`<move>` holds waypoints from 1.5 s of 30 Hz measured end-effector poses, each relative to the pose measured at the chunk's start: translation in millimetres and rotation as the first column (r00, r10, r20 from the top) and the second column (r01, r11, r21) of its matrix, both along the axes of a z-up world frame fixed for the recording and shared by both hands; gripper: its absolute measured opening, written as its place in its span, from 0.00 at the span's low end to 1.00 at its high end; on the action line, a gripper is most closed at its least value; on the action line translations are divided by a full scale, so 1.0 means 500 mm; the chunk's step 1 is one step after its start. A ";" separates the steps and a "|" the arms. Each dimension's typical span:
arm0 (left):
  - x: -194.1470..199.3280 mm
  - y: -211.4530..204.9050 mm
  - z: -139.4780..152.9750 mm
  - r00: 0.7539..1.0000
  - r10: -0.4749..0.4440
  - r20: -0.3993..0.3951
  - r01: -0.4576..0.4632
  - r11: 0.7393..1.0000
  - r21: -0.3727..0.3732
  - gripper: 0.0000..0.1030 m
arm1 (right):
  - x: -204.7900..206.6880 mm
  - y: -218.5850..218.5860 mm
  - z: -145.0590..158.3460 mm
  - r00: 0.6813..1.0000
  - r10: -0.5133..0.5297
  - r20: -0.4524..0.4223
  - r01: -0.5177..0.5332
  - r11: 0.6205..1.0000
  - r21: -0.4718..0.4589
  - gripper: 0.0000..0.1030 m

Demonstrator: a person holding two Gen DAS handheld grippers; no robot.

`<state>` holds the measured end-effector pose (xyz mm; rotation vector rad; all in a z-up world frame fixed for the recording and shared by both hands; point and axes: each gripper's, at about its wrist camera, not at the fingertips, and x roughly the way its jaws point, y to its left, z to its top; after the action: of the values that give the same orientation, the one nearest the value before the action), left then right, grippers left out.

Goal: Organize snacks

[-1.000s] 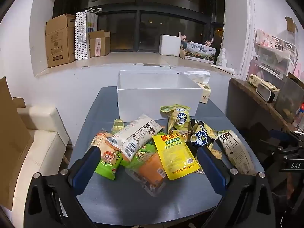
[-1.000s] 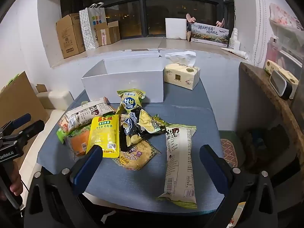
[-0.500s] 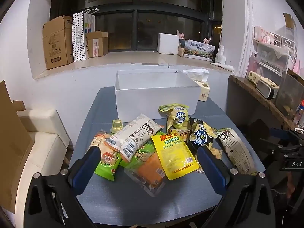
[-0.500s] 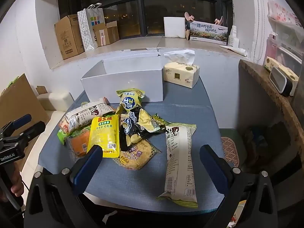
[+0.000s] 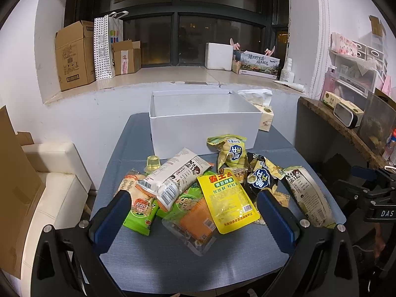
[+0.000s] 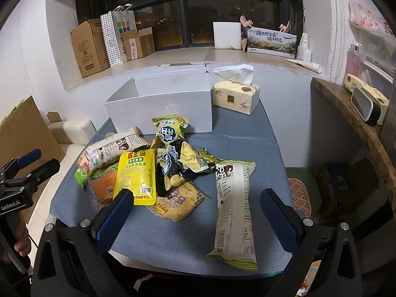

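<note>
Start of the job: nothing was picked up yet. L gripper (image 5: 193, 212) and R gripper (image 6: 195, 210) both had fingers wide apart, holding nothing. Snacks (image 5: 222, 185) lay piled on the table (image 5: 158, 255); empty box (image 5: 205, 123) sat at 12 o'clock. Next, I think: close on one pack and drop it in the box.

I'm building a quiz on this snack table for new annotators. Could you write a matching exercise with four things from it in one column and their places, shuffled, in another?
Things:
1. white box
2. tissue pack
3. long cream packet
4. yellow pouch

Places:
A. lying alone, right of the pile
B. at the table's far right corner, beside the box
C. behind the pile, open on top
D. on top of the pile, over an orange pack

Pairs: 1-C, 2-B, 3-A, 4-D
</note>
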<state>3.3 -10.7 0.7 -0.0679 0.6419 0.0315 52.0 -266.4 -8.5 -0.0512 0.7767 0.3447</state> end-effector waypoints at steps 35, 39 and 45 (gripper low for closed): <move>0.012 -0.007 0.000 0.999 -0.008 -0.032 0.008 1.000 -0.002 1.00 | 0.000 0.000 -0.001 1.000 -0.002 -0.005 0.002 1.000 0.002 1.00; 0.014 -0.007 -0.001 0.999 -0.006 -0.039 0.006 1.000 0.002 1.00 | 0.000 0.000 -0.001 1.000 0.001 -0.004 -0.001 1.000 0.003 1.00; 0.017 -0.006 -0.003 0.999 -0.008 -0.048 0.007 1.000 -0.003 1.00 | -0.001 0.000 0.000 1.000 -0.001 -0.003 0.001 1.000 0.002 1.00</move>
<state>11.9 -13.8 -0.9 -0.0675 0.6904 0.0251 51.6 -266.5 -8.4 -0.0482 0.7792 0.3450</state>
